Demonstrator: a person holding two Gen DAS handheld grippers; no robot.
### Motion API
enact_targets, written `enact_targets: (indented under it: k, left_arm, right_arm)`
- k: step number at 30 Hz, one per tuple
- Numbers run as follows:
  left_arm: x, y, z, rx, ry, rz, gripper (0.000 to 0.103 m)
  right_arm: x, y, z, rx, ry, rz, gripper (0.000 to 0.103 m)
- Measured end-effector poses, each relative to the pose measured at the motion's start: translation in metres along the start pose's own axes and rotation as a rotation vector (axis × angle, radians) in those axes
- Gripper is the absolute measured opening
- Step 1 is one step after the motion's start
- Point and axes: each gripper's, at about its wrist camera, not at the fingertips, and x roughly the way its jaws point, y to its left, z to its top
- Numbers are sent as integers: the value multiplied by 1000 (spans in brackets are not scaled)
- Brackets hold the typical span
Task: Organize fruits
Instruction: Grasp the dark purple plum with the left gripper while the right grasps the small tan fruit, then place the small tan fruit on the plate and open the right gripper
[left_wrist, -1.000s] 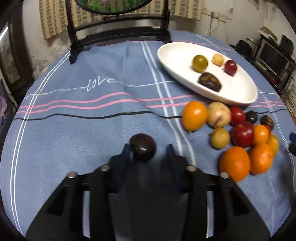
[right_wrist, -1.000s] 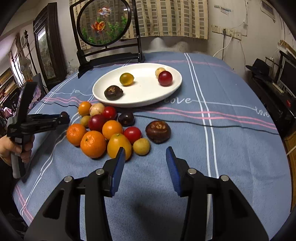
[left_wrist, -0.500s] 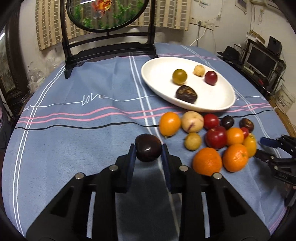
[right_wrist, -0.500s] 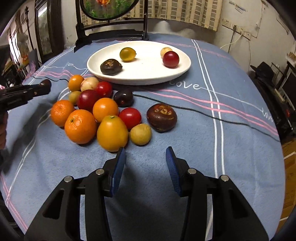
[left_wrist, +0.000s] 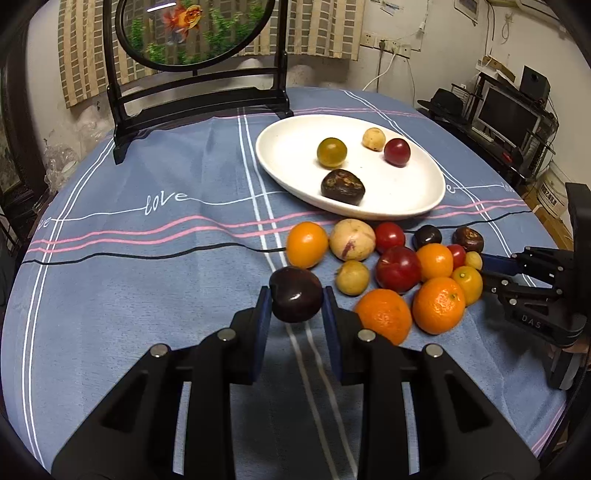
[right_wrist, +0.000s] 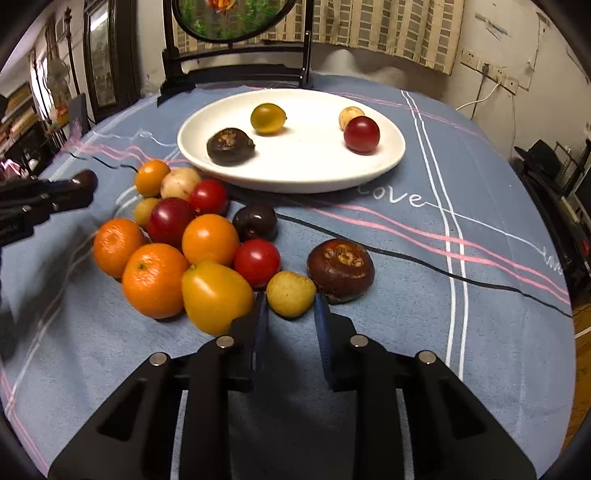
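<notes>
My left gripper (left_wrist: 295, 297) is shut on a dark purple plum (left_wrist: 295, 300) and holds it above the blue tablecloth, left of the fruit pile (left_wrist: 399, 273). A white oval plate (left_wrist: 288, 147) beyond holds several fruits. My right gripper (right_wrist: 290, 306) is open, its fingers on either side of a small yellow fruit (right_wrist: 290, 293) at the near edge of the pile; I cannot tell if they touch it. A dark brown water chestnut (right_wrist: 340, 269) lies just right of it. The left gripper also shows at the left in the right wrist view (right_wrist: 79, 184).
The pile has oranges (right_wrist: 153, 278), red tomatoes (right_wrist: 256, 262), a yellow tomato (right_wrist: 214, 295) and a dark plum (right_wrist: 255, 221). A black framed fish screen (left_wrist: 195, 55) stands at the table's far side. A black cable (right_wrist: 424, 262) crosses the cloth.
My left gripper has lifted the plum and carried it right, toward the pile. My right gripper has moved forward to the small yellow fruit and narrowed its opening.
</notes>
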Motion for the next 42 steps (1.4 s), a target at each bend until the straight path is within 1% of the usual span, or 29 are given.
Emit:
enact_targets:
  k: [4,7,9,11,14,17,18,22,27,32,34,35,36,37,39,42]
  left_arm:
    - [-6,-3,3,23,-11,-2,28]
    - [-12,-8,15,37,-36,-6,28]
    - [-14,-12,28,48,-54,-14,28]
    - [-14,-21,44,67,-82,-6,28]
    - [-2,-30,68,72,-90,-7,28]
    - [22,-36,86,70,-72,7,28]
    - [34,-37,92,66,-53,12,28]
    - [67,-36,103,44,-12,18,28]
    - [94,-32,107,9,25,24,28]
    - [102,-33,106,1,40,28,29]
    - [103,-32,107,-10,37,38,33]
    - [101,-31,108,-21,29,37,49]
    - [97,-31,107,-33,16,42,70]
    - [91,-30,106,-45,-6,59,74]
    - [81,-31,105,-37,-31,63,74]
    - [68,-30,100,-37,-42,67,74]
  right_arm:
    - [-27,-2,-1,7,-54,12,26]
    - [-59,-5,8,2,-143,10,26]
    - [-70,-5,18,-6,-187,7,26]
    - [-75,-4,32,-18,-230,0,26]
    - [-65,-2,51,-26,-242,-2,26]
    - [-44,1,65,-32,-231,-4,26]
    - [-37,1,68,-33,-221,-3,26]
    - [-4,-1,84,-33,-174,-11,26]
    - [23,-6,91,-19,-135,-23,26]
    - [32,-7,91,-10,-117,-20,26]
    - [35,-7,91,-9,-103,-28,27]
    - [35,-7,91,-9,-99,-30,34]
    - [33,-8,90,-5,-102,-31,45]
    - [31,-8,89,0,-107,-31,47]
    - [23,-10,87,14,-125,-30,49]
    - [13,-14,82,33,-125,-28,49]
